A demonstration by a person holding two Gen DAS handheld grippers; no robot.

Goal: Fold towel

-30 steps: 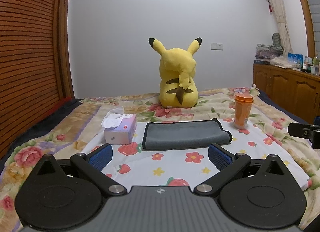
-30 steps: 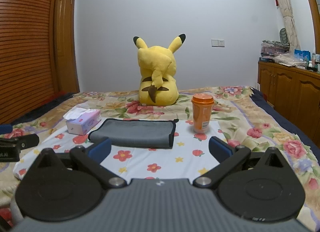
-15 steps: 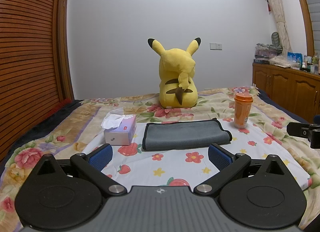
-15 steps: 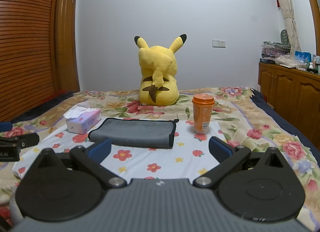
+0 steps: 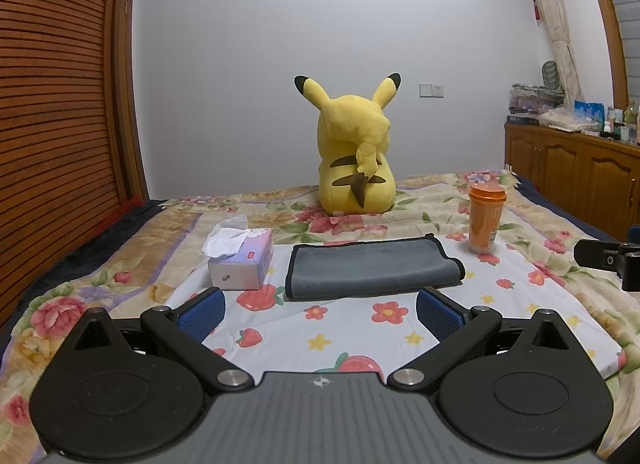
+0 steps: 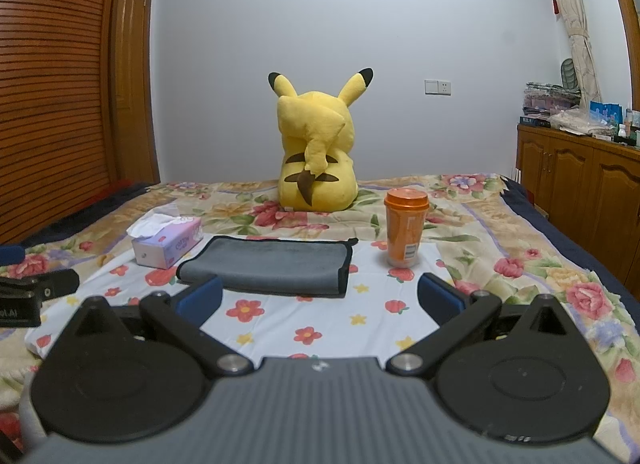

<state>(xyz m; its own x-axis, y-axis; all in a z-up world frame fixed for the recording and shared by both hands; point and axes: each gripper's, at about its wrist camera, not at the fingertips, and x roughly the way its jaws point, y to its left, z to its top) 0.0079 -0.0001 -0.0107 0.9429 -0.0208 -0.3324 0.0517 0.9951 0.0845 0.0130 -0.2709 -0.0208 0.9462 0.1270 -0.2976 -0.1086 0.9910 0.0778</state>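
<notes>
A grey towel (image 5: 372,266) with a dark hem lies folded flat on the flowered sheet, a little beyond both grippers; the right wrist view has the towel (image 6: 268,264) left of centre. My left gripper (image 5: 320,310) is open, its blue pads wide apart and nothing between them, short of the towel's near edge. My right gripper (image 6: 320,300) is open too and holds nothing. Each gripper shows at the other view's edge: the right gripper (image 5: 608,262) at the far right, the left gripper (image 6: 24,294) at the far left.
A tissue box (image 5: 242,264) stands left of the towel, an orange cup (image 5: 485,220) with a lid to its right. A yellow plush toy (image 5: 354,164) sits behind on the bed (image 5: 168,232). Wooden cabinets (image 5: 576,176) line the right wall, a slatted wardrobe (image 5: 52,104) the left.
Both views have shifted only very slightly. The towel lies as before and both grippers stay open.
</notes>
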